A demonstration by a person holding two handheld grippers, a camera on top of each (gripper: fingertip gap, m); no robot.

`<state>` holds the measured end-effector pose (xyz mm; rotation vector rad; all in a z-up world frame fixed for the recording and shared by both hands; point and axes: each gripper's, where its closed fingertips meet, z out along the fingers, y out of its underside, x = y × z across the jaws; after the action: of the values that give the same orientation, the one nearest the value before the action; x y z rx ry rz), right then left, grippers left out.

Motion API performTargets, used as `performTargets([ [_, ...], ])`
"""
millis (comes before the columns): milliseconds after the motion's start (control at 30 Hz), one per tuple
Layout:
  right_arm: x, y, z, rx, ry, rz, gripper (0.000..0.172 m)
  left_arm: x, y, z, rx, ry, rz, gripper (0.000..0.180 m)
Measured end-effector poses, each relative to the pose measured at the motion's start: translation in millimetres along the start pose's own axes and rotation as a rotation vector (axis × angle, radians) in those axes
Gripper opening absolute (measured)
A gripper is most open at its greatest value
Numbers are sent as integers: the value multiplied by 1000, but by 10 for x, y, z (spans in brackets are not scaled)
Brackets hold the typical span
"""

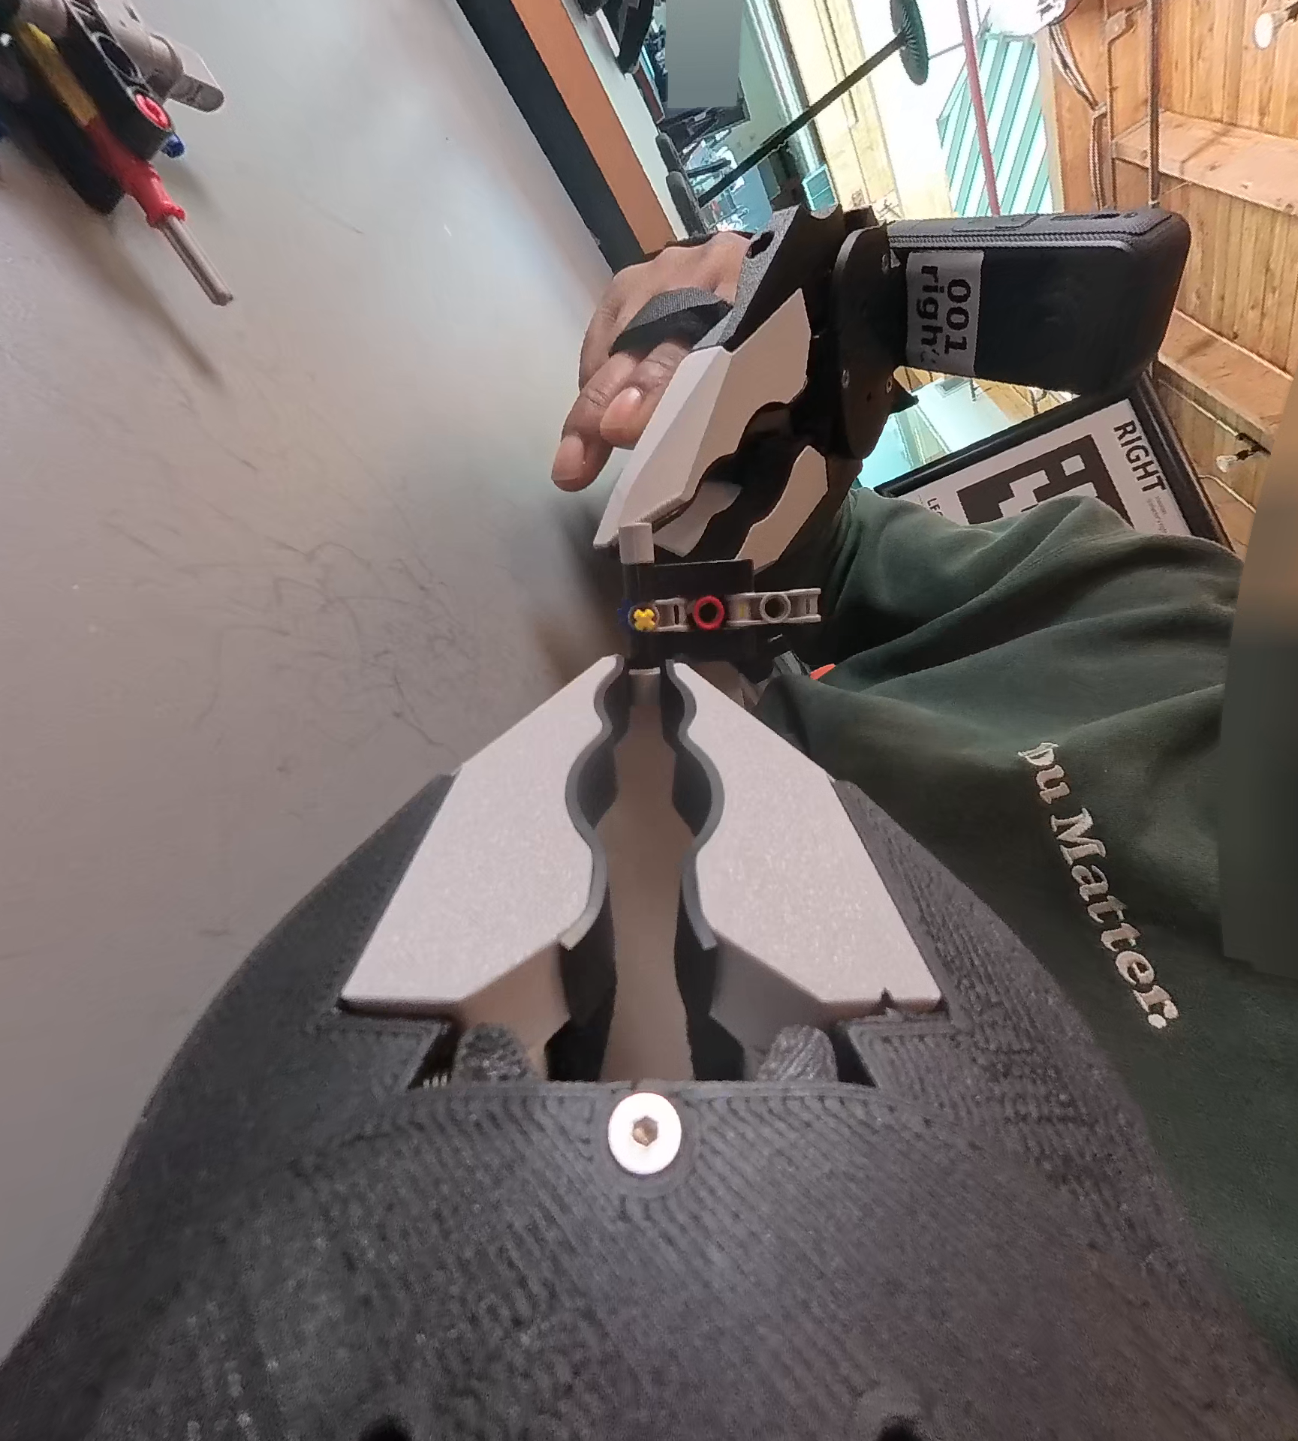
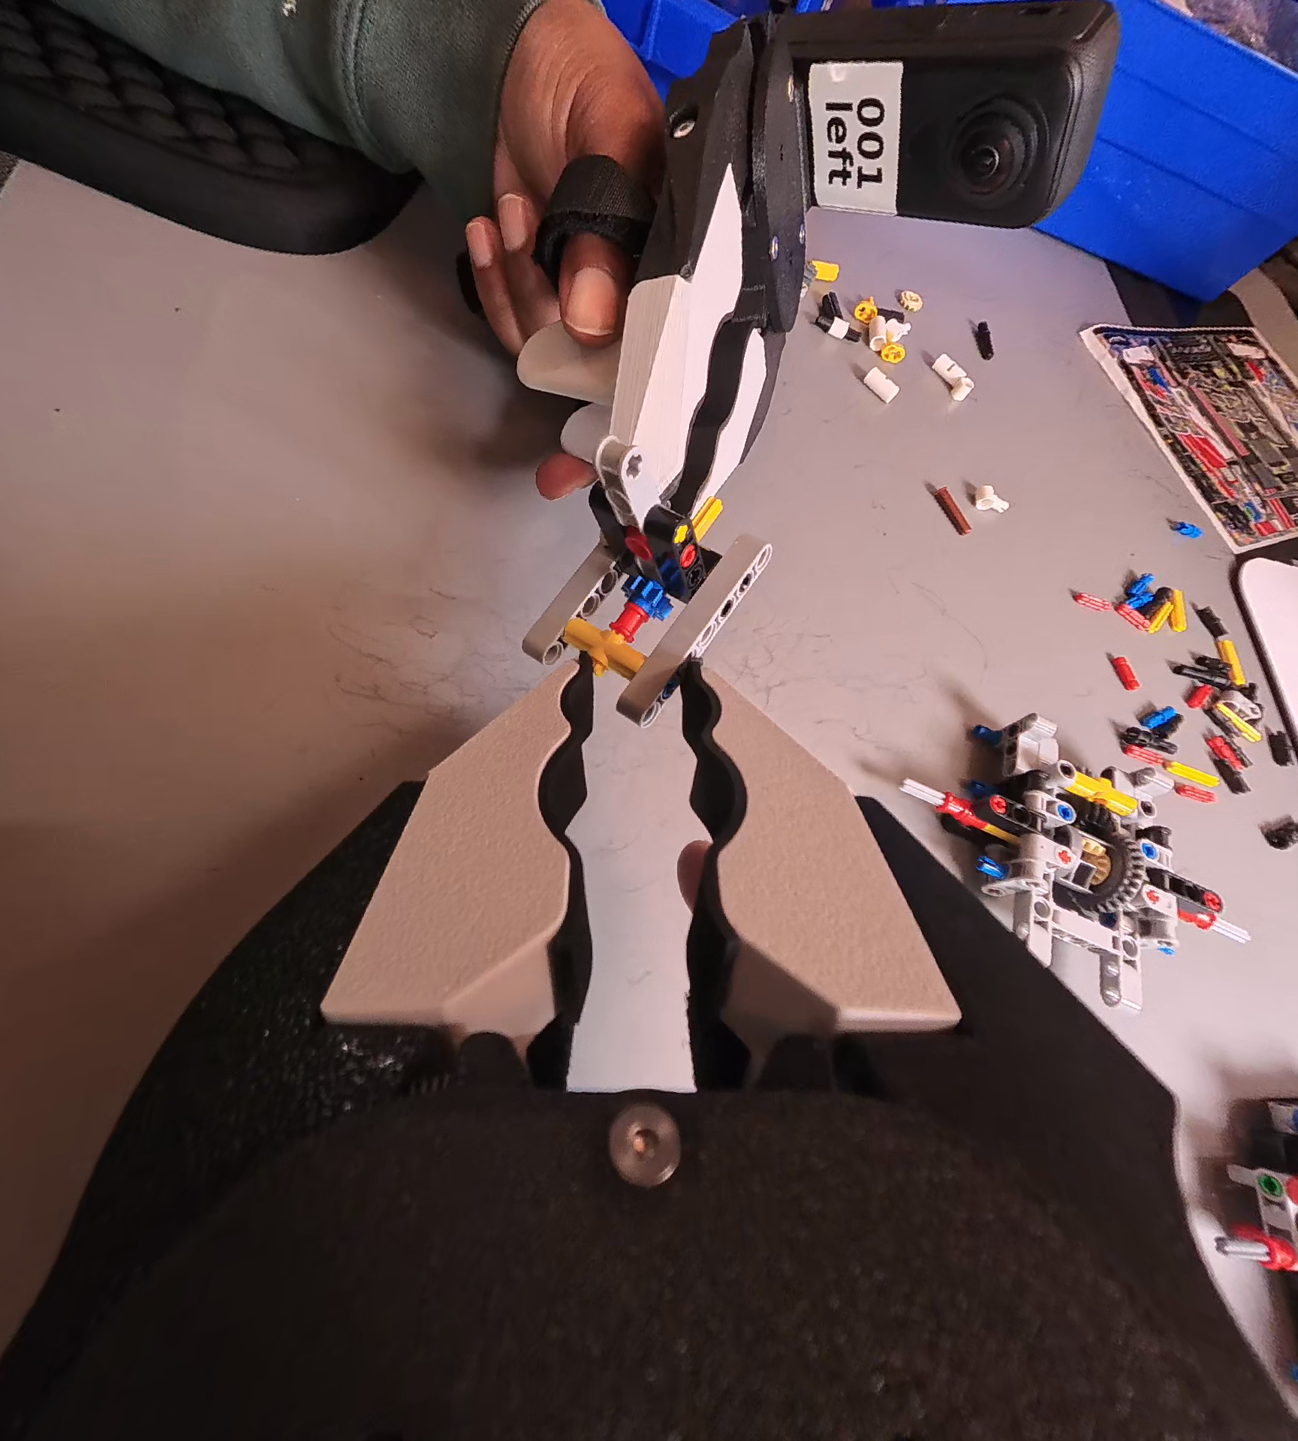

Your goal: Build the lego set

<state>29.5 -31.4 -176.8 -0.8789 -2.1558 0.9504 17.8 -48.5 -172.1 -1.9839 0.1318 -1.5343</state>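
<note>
Two hand-held grippers meet on one small brick assembly (image 2: 731, 593), held in the air above the grey table (image 2: 162, 546) at mid frame. The left hand-held gripper (image 1: 644, 674) is nearly shut, pinching a grey pin at one end of the assembly. The right hand-held gripper (image 2: 639, 667) is part closed across the other end, one tip on a yellow connector (image 2: 599, 651), the other against a grey beam. A larger built model (image 2: 1082, 858) and loose pieces (image 2: 1176, 702) lie at the right of the frame, beside a printed booklet (image 2: 1238, 437) and a blue bin (image 2: 1215, 156). Writing shows on a white sticker (image 2: 852, 136) on the camera body, on a green sleeve (image 1: 1098, 881) and on a black-and-white marker card (image 1: 1059, 468)
</note>
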Motion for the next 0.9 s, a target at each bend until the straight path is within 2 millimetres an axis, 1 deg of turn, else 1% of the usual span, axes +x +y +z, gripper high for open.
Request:
performTargets([
  [733, 21, -24, 6, 11, 12, 19, 20, 5, 4, 1, -5, 0, 8, 5],
  [900, 16, -113, -75, 75, 5, -47, 23, 96, -37, -6, 1, 45, 19, 6],
])
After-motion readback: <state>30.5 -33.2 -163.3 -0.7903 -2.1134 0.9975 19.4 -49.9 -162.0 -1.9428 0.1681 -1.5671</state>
